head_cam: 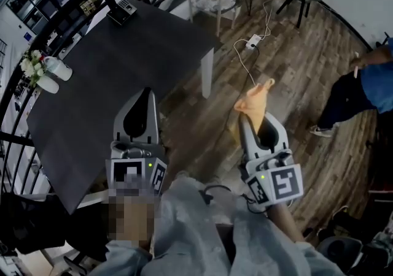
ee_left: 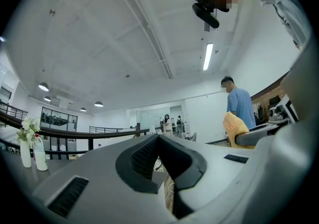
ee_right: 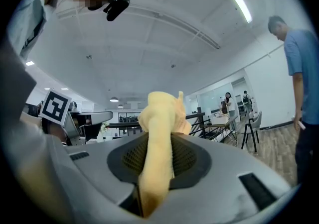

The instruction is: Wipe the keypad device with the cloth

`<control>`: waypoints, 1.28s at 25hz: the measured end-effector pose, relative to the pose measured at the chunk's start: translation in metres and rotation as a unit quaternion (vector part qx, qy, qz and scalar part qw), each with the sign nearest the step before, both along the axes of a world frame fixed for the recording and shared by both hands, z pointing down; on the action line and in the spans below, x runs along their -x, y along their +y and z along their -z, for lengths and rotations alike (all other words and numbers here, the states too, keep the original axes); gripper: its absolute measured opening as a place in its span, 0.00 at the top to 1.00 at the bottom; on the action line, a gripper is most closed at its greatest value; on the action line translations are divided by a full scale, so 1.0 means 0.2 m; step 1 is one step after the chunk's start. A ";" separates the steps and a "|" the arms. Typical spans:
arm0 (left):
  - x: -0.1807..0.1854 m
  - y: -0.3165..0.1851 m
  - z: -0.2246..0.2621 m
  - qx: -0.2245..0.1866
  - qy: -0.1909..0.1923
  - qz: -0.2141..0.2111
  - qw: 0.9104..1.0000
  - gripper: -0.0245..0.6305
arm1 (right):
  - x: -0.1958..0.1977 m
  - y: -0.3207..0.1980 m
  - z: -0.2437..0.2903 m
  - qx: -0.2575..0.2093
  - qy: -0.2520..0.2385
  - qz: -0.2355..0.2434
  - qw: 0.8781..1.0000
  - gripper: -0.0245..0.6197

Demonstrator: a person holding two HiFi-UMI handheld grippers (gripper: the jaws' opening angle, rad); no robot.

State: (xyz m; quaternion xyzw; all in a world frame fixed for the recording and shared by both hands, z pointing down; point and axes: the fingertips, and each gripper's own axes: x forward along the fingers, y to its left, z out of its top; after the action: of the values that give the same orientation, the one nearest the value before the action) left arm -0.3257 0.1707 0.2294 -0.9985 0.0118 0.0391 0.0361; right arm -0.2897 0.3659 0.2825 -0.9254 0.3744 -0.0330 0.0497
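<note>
The keypad device (head_cam: 122, 9) is a small dark unit with pale keys, lying at the far corner of the dark table (head_cam: 104, 78). My right gripper (head_cam: 245, 118) is shut on a yellow cloth (head_cam: 256, 100) that sticks out past its tips, held over the wooden floor to the right of the table. In the right gripper view the cloth (ee_right: 160, 121) runs up between the jaws of the right gripper (ee_right: 158, 141). My left gripper (head_cam: 146, 93) hangs above the table's near right part, shut, with nothing in it. In the left gripper view the left gripper (ee_left: 160, 142) points upward, and the cloth (ee_left: 234, 125) shows at the right.
Two white vases with flowers (head_cam: 44, 72) stand at the table's left edge. A white chair (head_cam: 212, 0) sits beyond the table. A power strip and cable (head_cam: 253, 40) lie on the floor. A person in a blue shirt (head_cam: 363, 84) stands at the right.
</note>
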 end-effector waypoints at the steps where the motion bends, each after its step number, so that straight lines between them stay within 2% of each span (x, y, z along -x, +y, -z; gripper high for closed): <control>1: 0.00 0.03 0.00 -0.001 0.000 -0.001 1.000 0.95 | 0.00 0.02 0.00 0.000 0.001 0.001 1.000 0.80; 8: -0.05 0.17 0.00 -0.016 0.000 -0.011 1.000 0.95 | -0.04 0.11 -0.02 -0.002 0.007 0.001 1.000 0.80; 17: -0.18 0.16 -0.02 -0.026 0.001 -0.021 0.999 0.95 | -0.14 0.10 -0.04 0.000 0.008 -0.004 1.000 0.80; 32: -0.74 -0.03 -0.05 -0.019 -0.005 -0.037 0.999 0.95 | -0.64 -0.09 -0.05 0.018 0.001 -0.016 1.000 0.80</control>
State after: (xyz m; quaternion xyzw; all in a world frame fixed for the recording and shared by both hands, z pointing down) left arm -0.1781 0.1639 0.2399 -0.9976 -0.0264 0.0356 0.0533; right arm -0.1613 0.3469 0.2935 -0.9320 0.3589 -0.0376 0.0335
